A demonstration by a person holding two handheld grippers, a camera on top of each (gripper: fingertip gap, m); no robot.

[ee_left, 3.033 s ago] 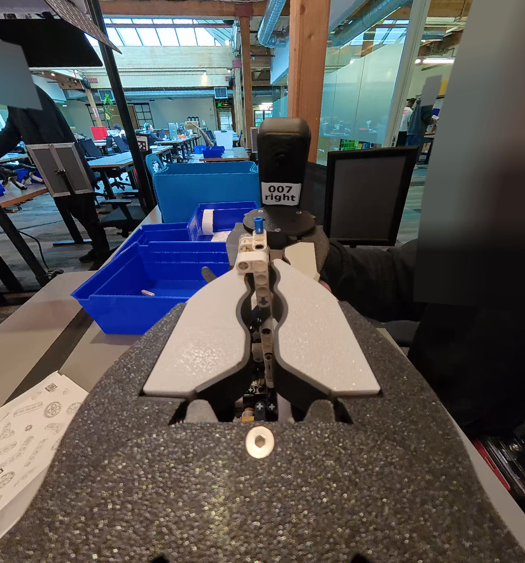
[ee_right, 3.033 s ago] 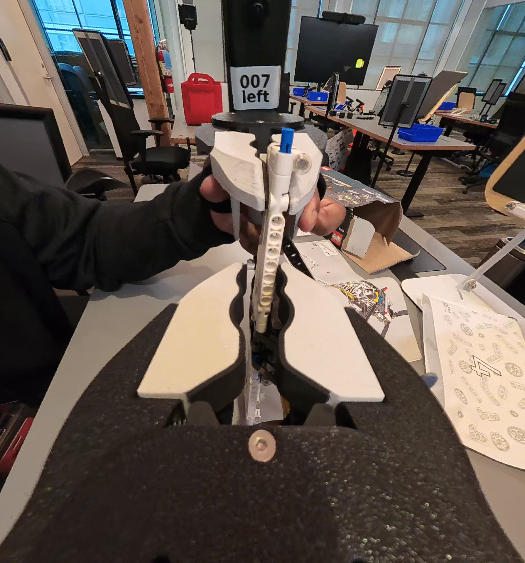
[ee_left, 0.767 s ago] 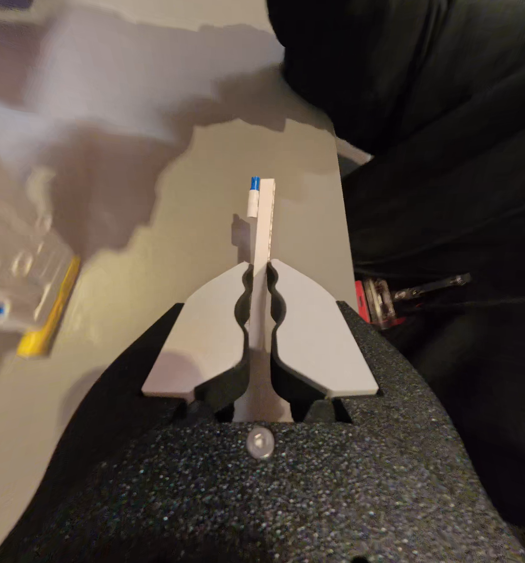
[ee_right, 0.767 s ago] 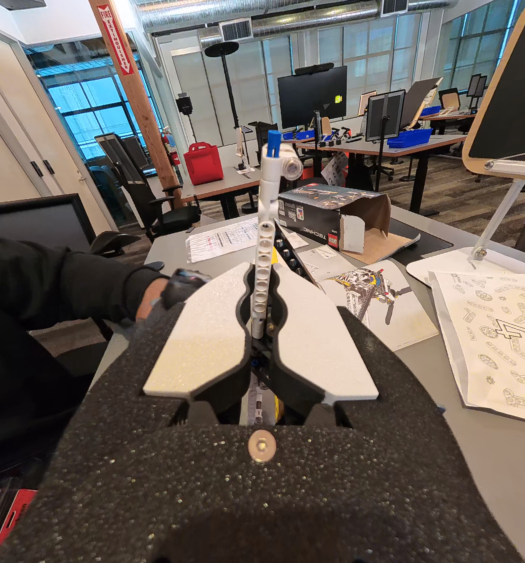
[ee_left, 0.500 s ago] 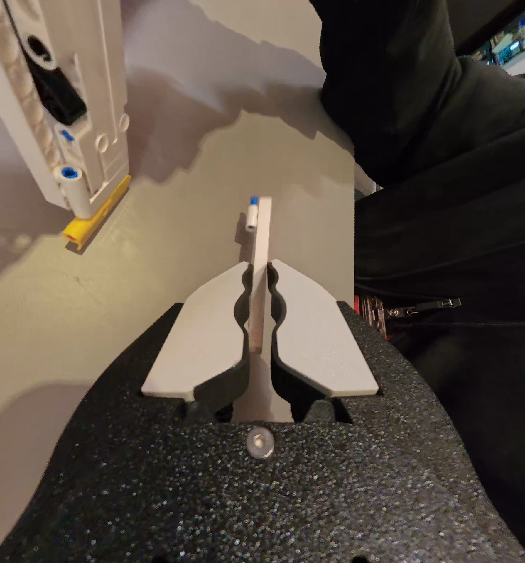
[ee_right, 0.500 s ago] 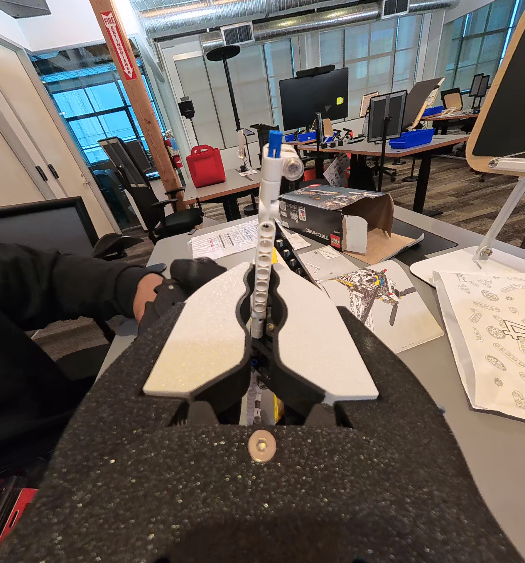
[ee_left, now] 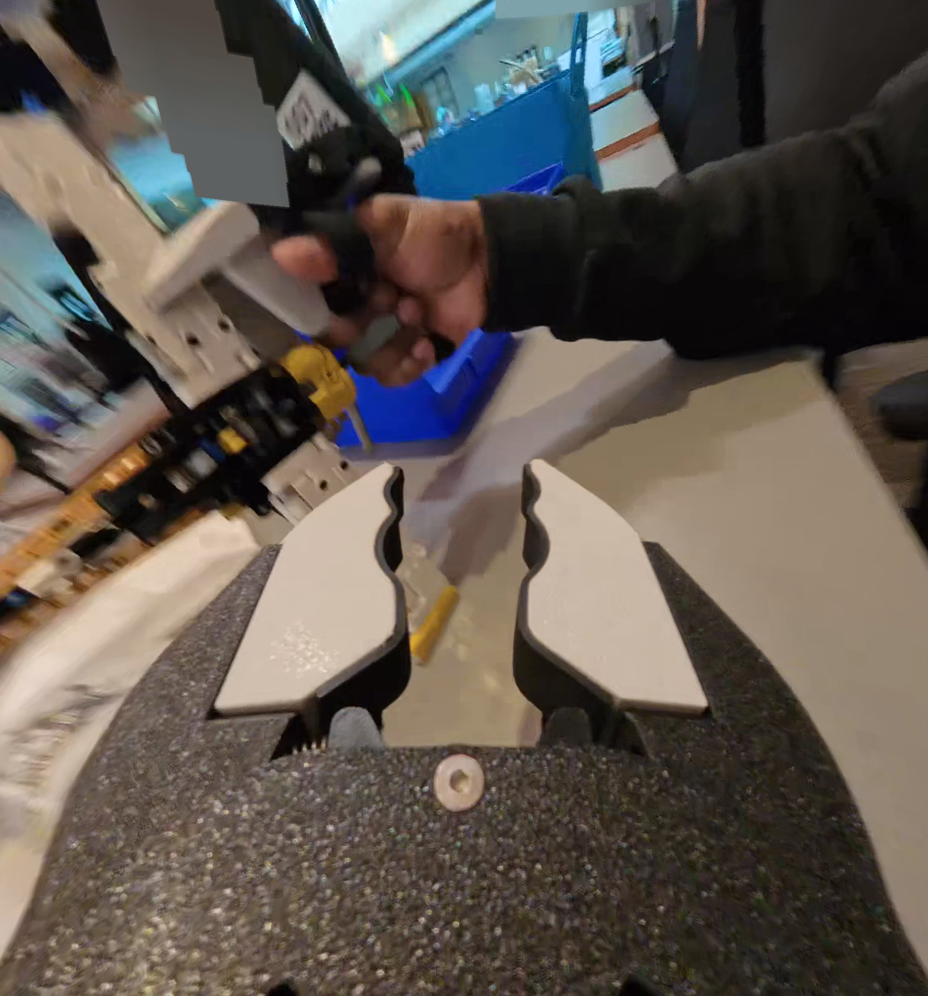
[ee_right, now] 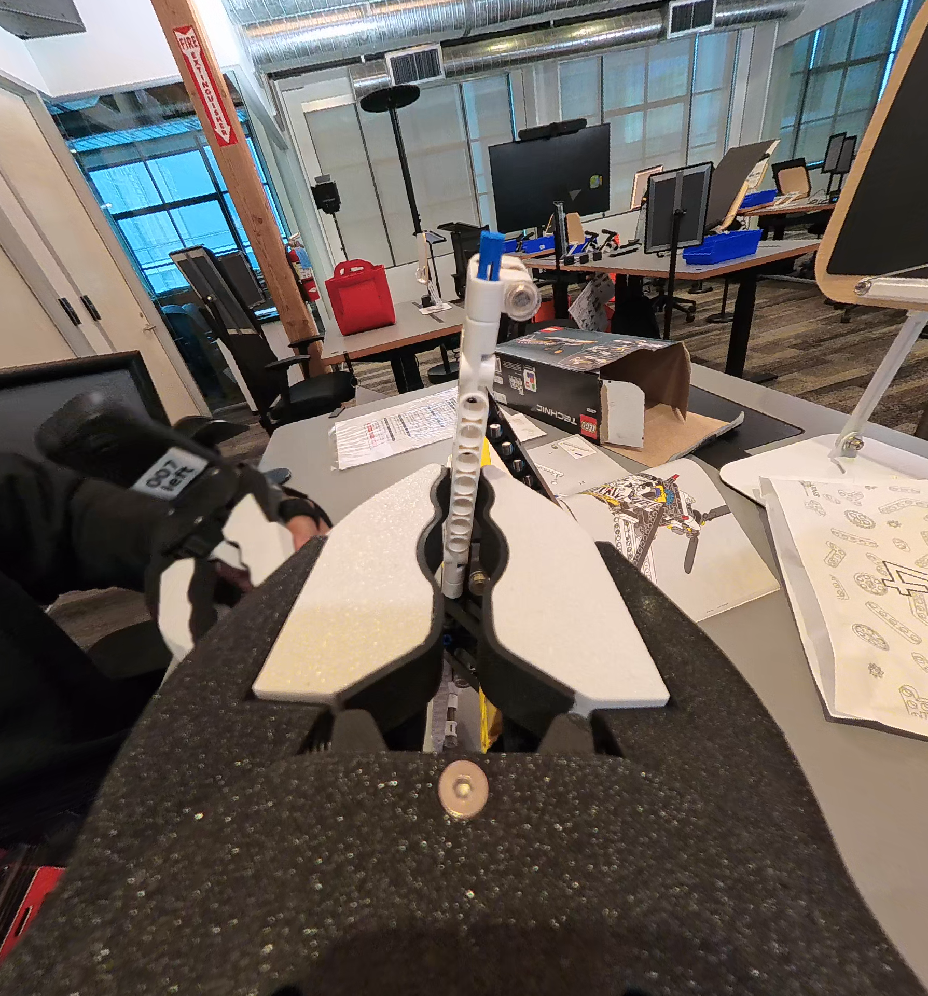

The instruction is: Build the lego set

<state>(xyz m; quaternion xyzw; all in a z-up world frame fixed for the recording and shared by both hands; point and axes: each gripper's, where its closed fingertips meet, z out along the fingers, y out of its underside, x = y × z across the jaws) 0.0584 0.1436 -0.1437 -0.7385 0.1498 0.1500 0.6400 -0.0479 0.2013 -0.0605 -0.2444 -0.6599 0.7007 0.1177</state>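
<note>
Looking across the grey tabletop, I see printed paper sheets, an open instruction booklet and a torn-open black cardboard box. Beyond stretches an open office with desks, dark monitors, black chairs, a red bag and a wooden post. My right gripper is clamped on a white holed plastic beam topped by a blue pin, standing upright. My left gripper gapes wide, holding nothing, above a small yellow plastic rod lying on the table. Blue plastic bins sit behind, blurred.
</note>
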